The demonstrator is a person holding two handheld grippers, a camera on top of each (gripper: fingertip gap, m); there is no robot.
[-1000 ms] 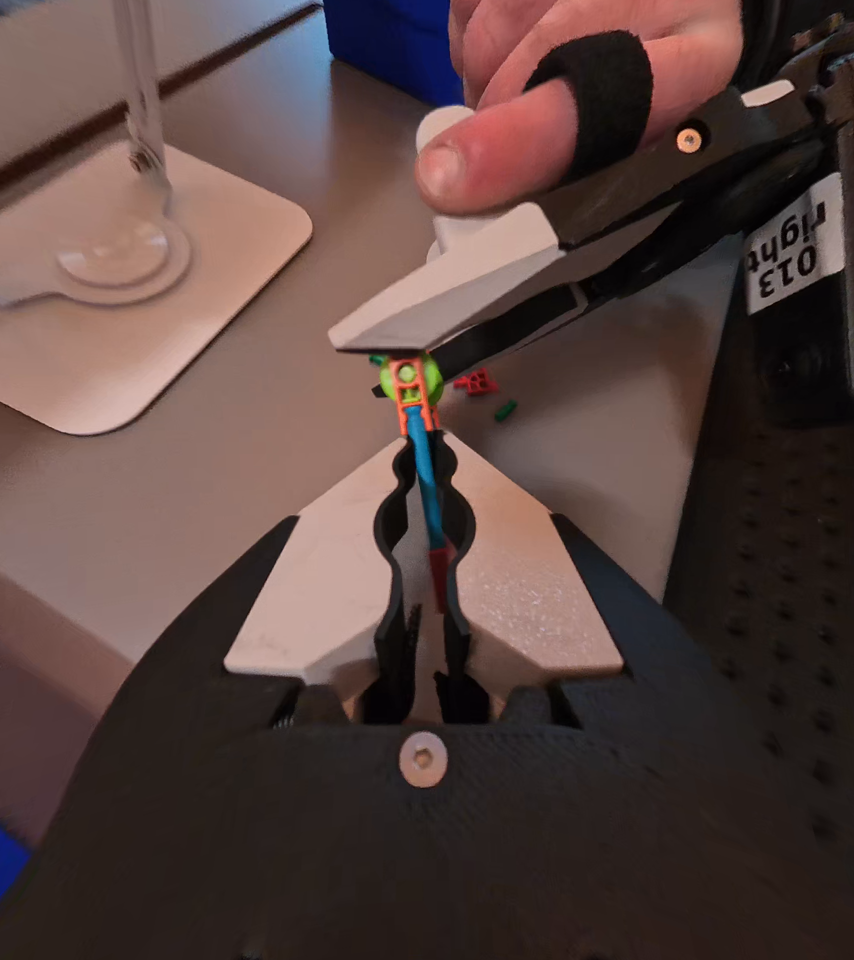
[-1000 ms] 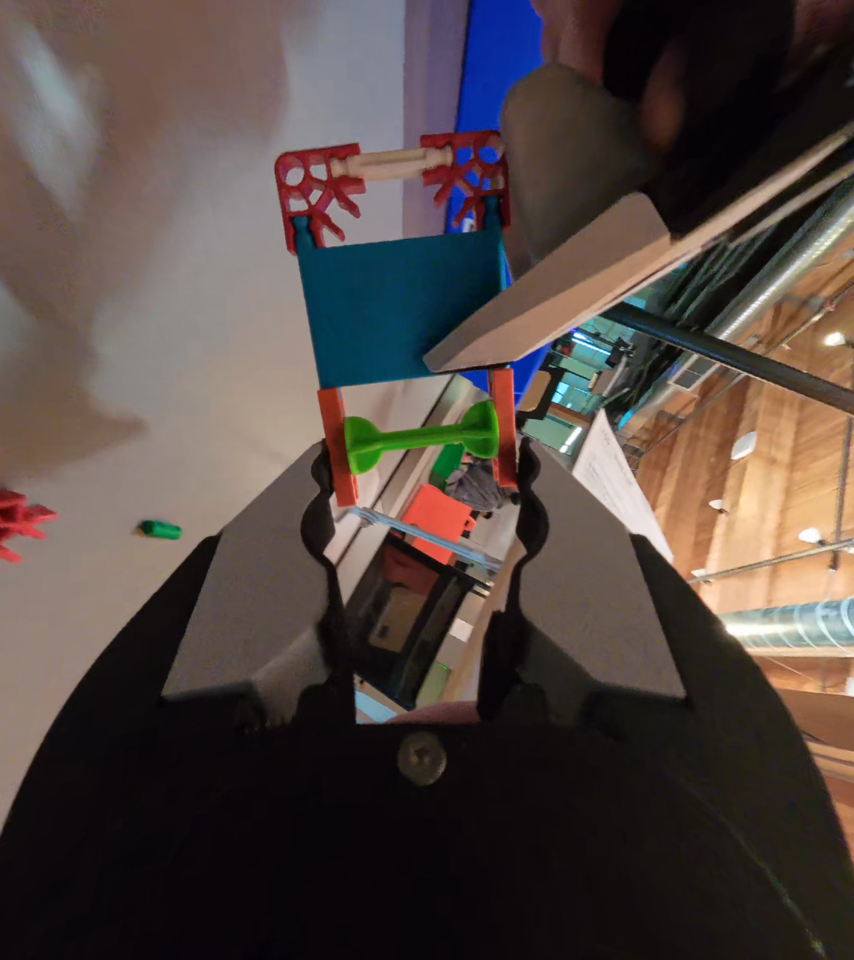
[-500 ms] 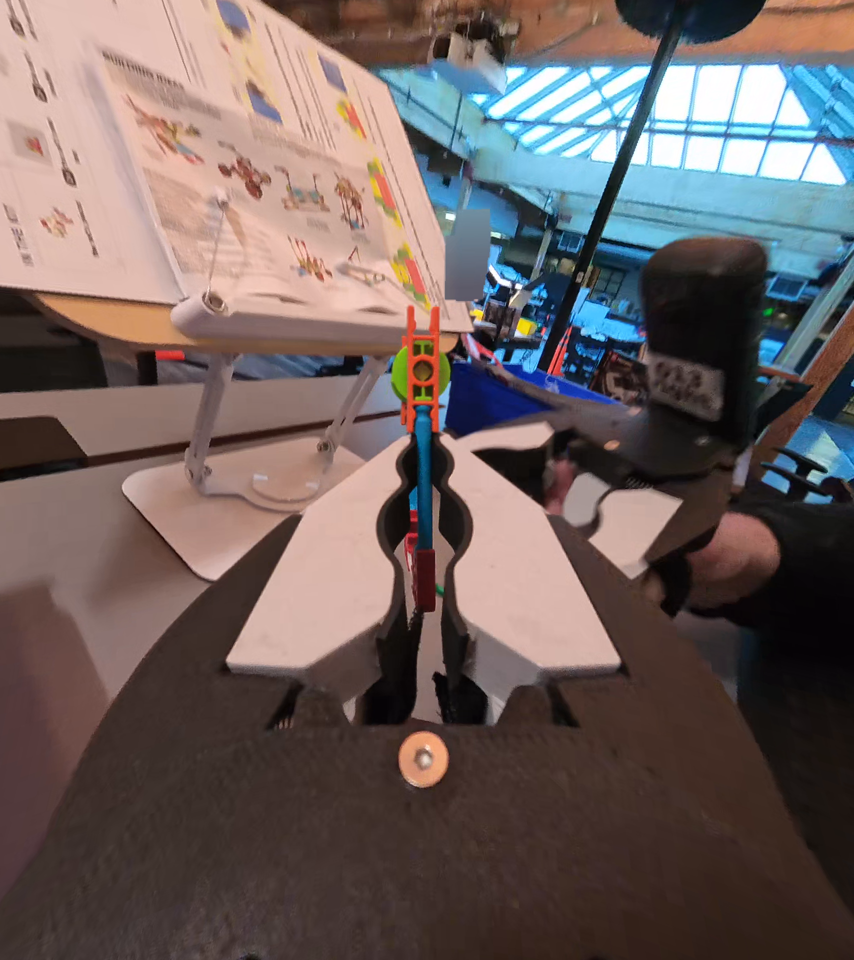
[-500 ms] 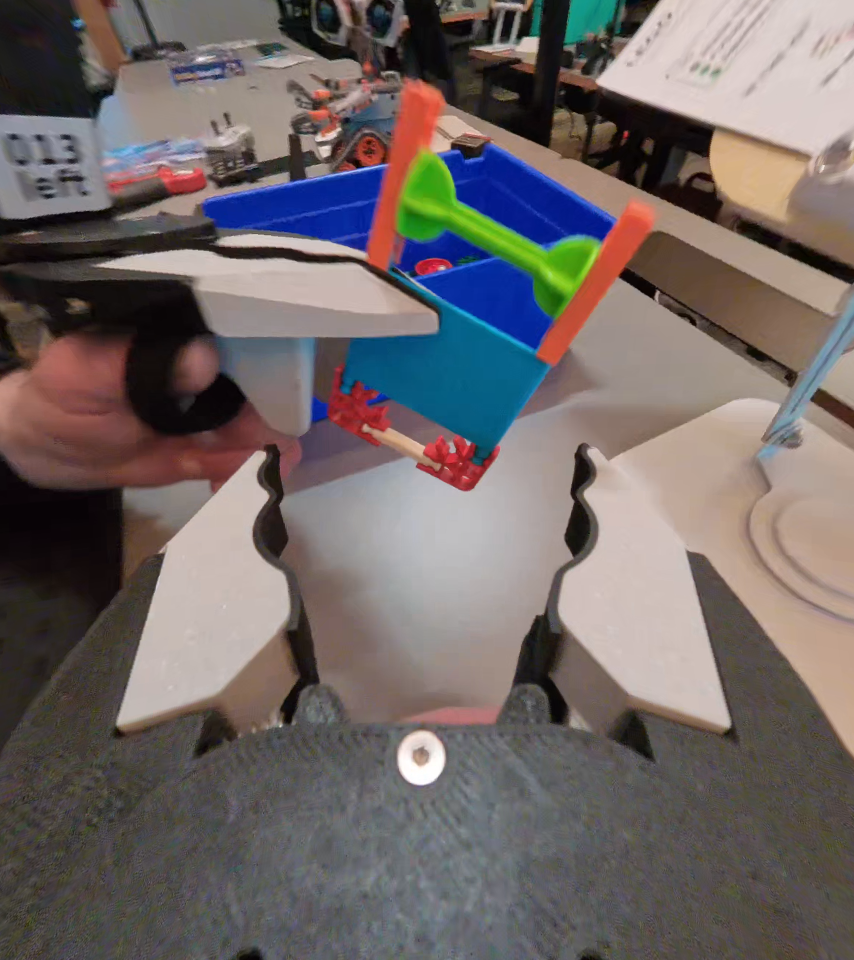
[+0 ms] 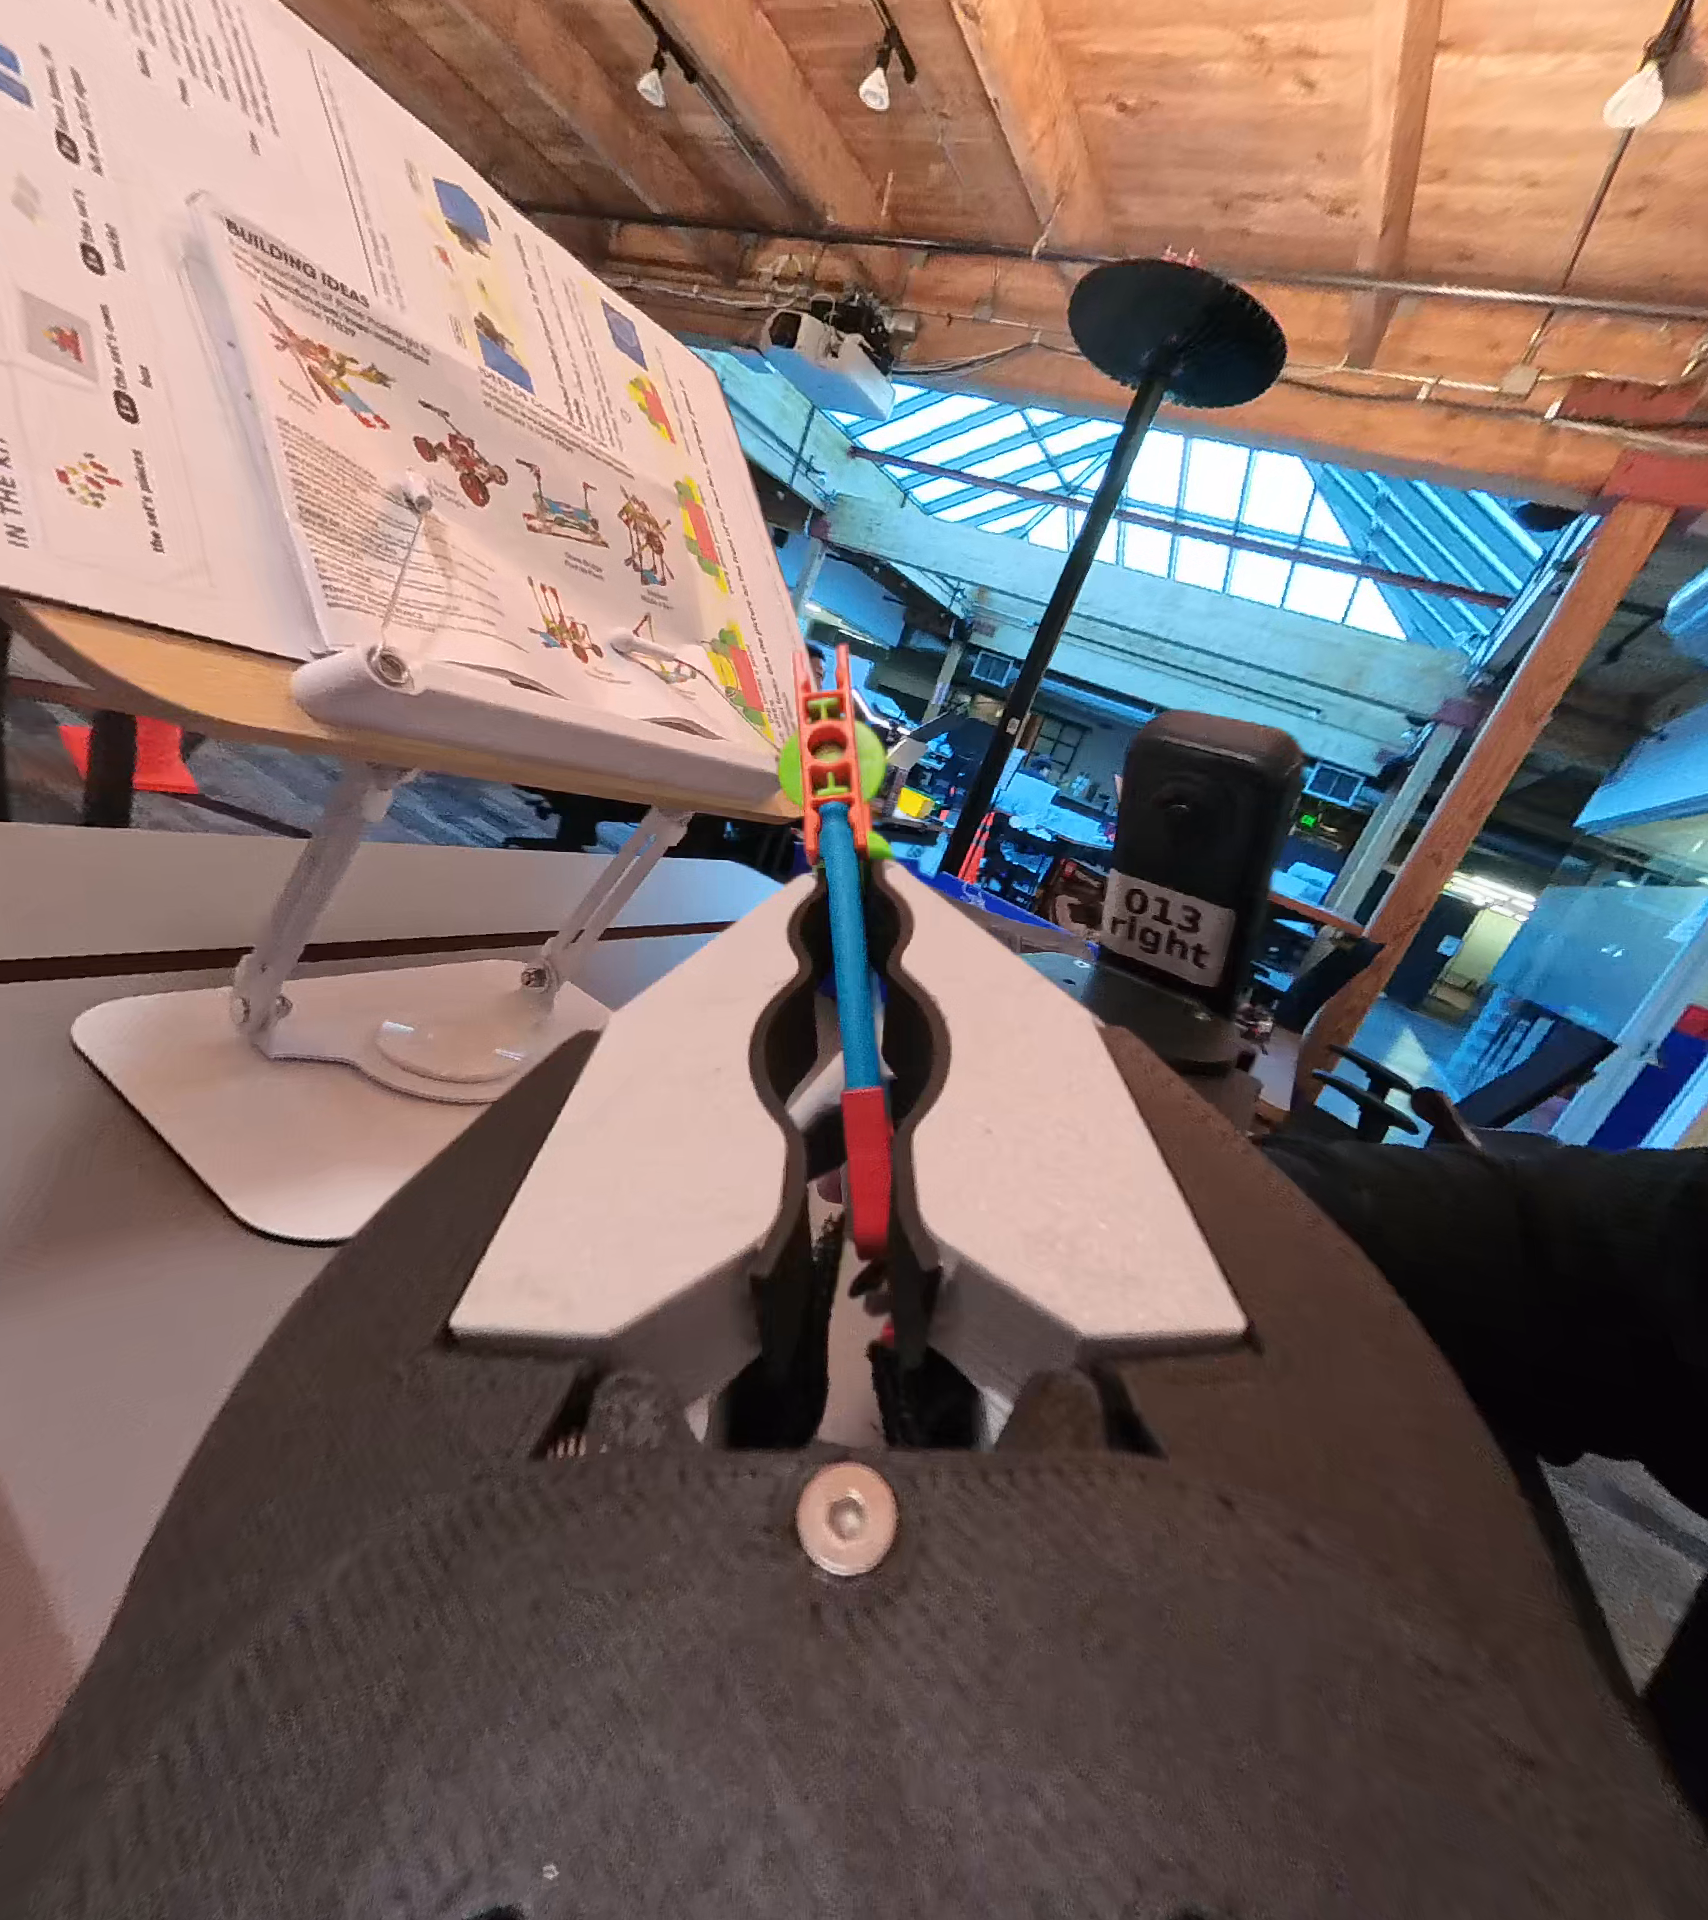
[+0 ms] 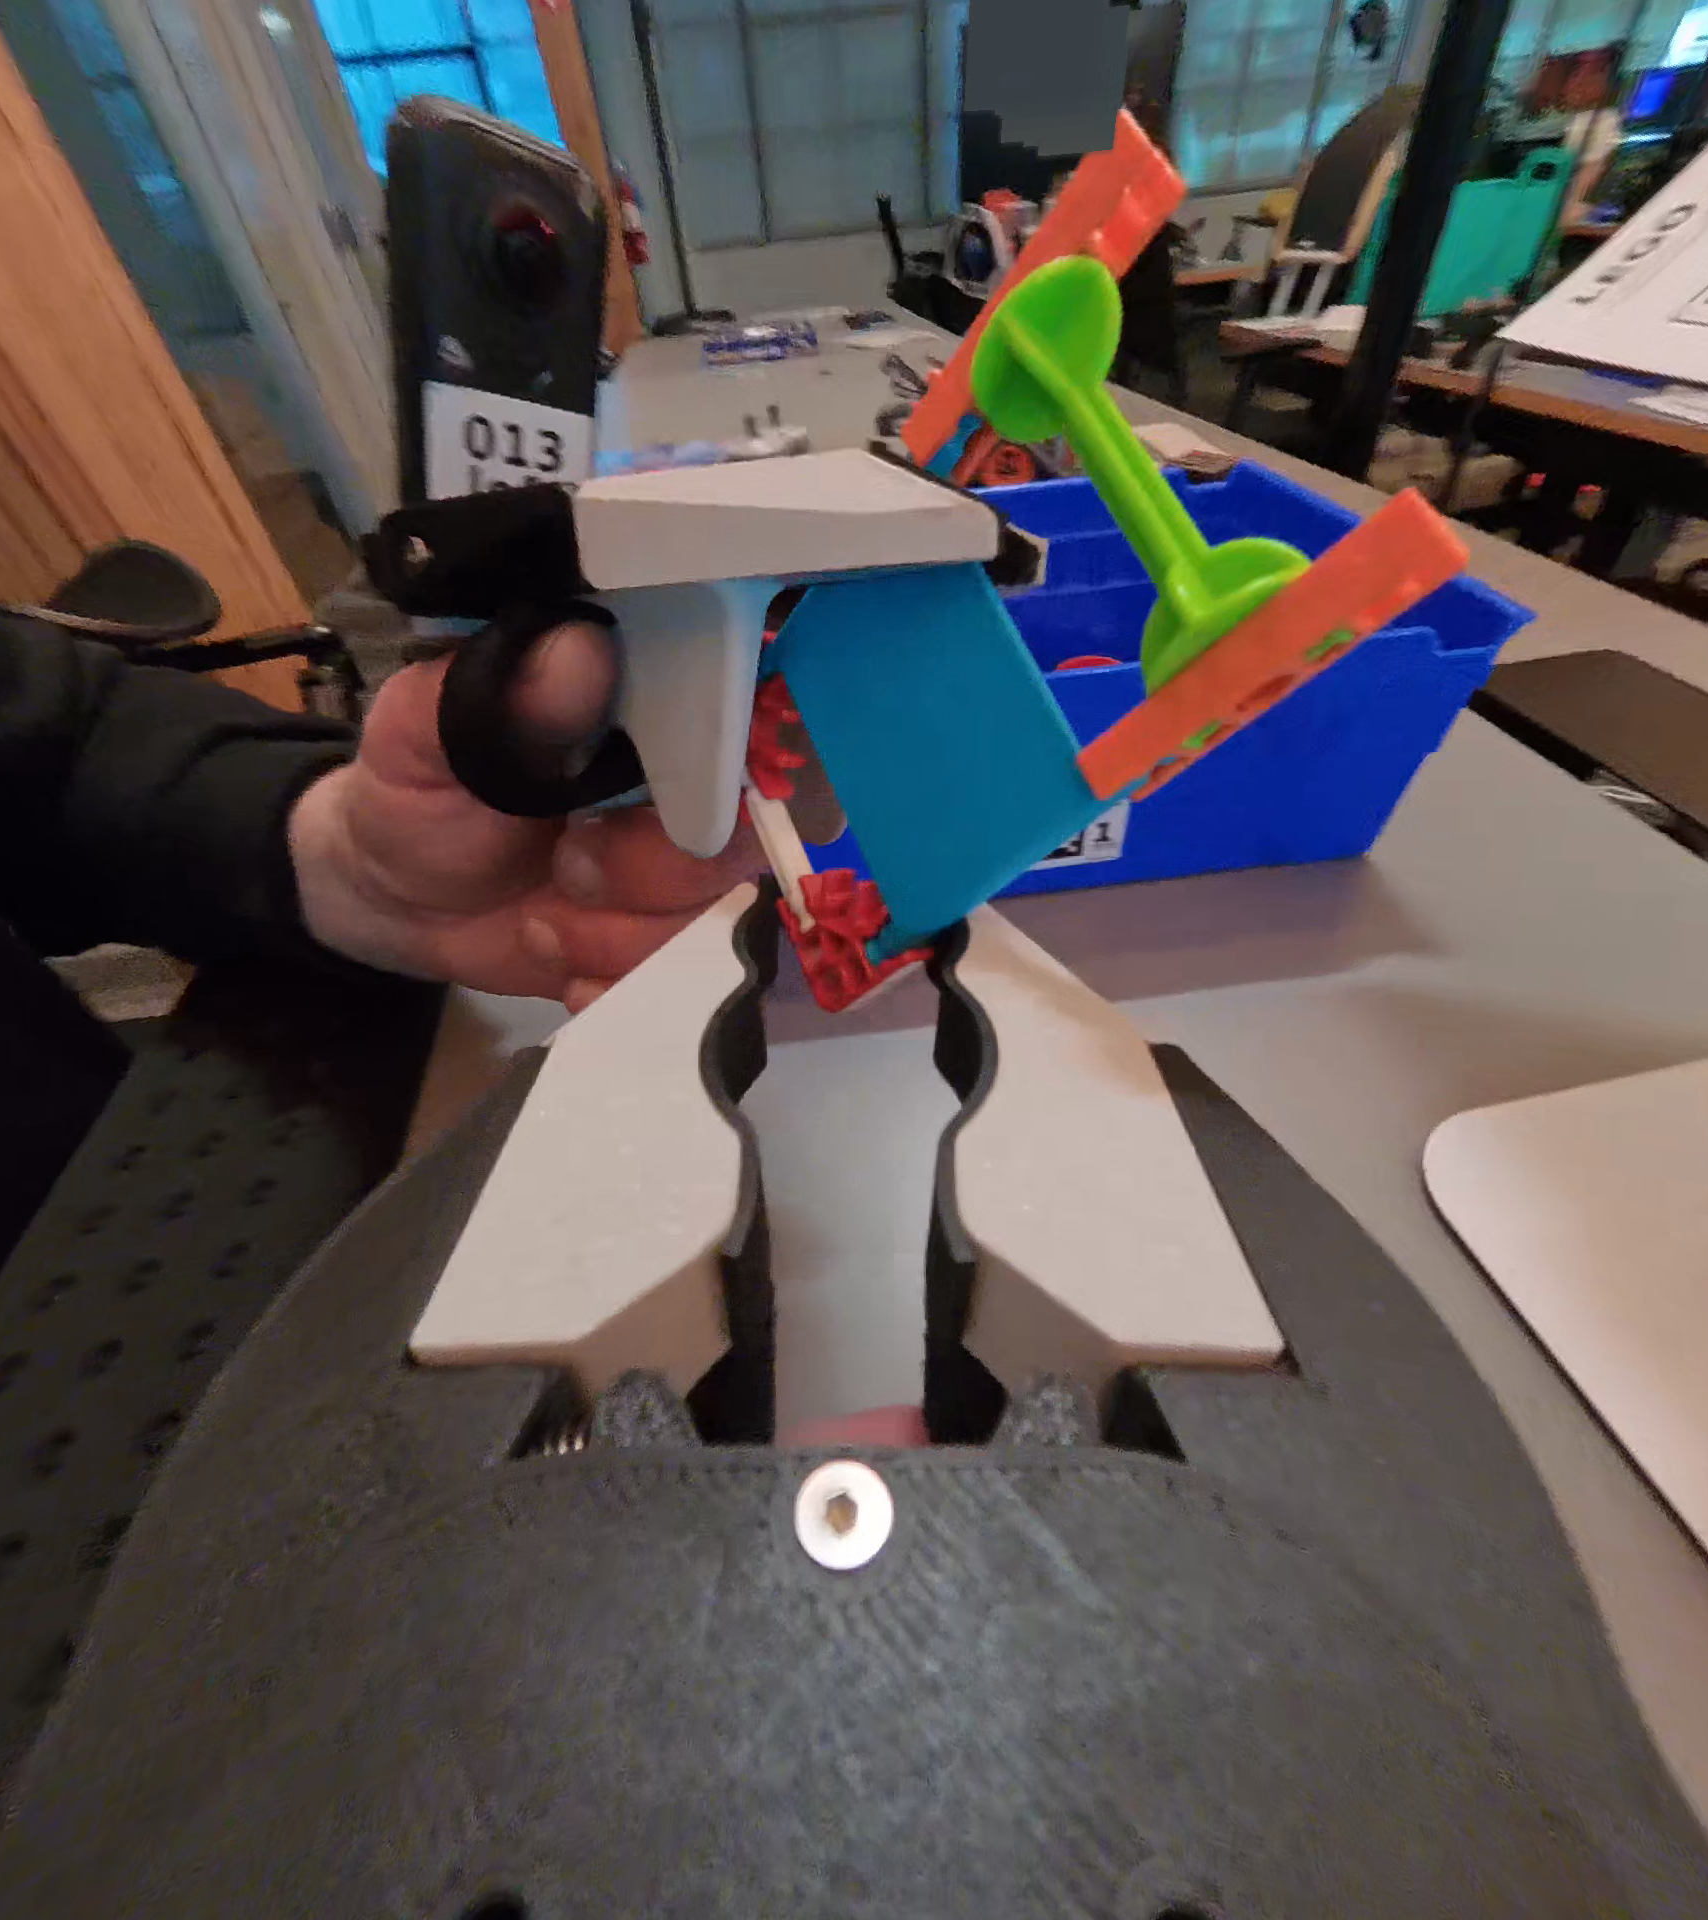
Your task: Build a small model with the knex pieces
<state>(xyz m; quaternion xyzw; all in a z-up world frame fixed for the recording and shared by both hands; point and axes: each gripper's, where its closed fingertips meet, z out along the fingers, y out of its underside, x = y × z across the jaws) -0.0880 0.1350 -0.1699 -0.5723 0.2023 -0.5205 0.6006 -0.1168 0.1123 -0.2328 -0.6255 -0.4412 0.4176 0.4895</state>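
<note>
My left gripper is shut on a toy assembly and holds it in the air. The assembly has a blue panel, two orange bars joined by a green axle, and red connectors on a white rod. In the left wrist view I see the blue panel edge-on between the jaws. My right gripper has its jaws narrowed around the lower red connector, which touches both fingertips. The left gripper shows there, with a hand on it.
A blue bin stands on the grey table behind the assembly. A white book stand holds an instruction sheet; its base lies at the right. A black perforated mat lies at the left. There is about 7 cm between the tips of the two grippers.
My right gripper's jaws have narrowed from wide open and moved forward onto the lower red connector. My left gripper has tilted upward a little, still holding the assembly.
</note>
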